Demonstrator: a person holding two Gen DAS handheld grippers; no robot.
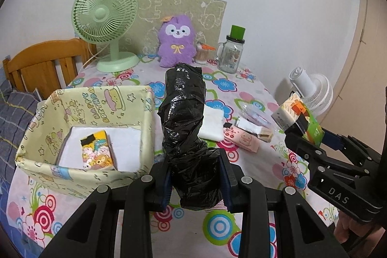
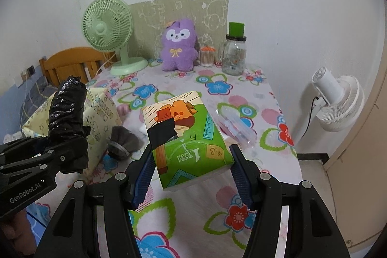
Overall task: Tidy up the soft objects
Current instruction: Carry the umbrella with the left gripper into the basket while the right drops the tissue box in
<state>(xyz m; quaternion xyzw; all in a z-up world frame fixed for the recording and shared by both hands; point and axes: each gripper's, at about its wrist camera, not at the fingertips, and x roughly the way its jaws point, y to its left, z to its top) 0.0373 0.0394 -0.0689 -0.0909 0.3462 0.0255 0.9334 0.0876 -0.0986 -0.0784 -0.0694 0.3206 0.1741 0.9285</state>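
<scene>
Crinkly black plastic roll (image 1: 186, 134) stood pinched upright in the left hand-held gripper (image 1: 196, 181) beside the box (image 1: 82, 168). Right hand-held gripper (image 2: 191, 175) squeezed a glossy green tissue pack (image 2: 186, 137) above the counter (image 2: 217, 212); only its view caught the grey pouch (image 2: 122, 140).

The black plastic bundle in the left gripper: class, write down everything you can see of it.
The black plastic bundle looks like crinkled, glossy bin-bag film rolled into a lumpy column. It stands roughly upright, its lower part clamped between the blue pads of the left gripper, held above the flowered tablecloth just right of the yellow box. Its top end is folded and uneven. The right wrist view shows it from the side, touching only the gripper.
</scene>
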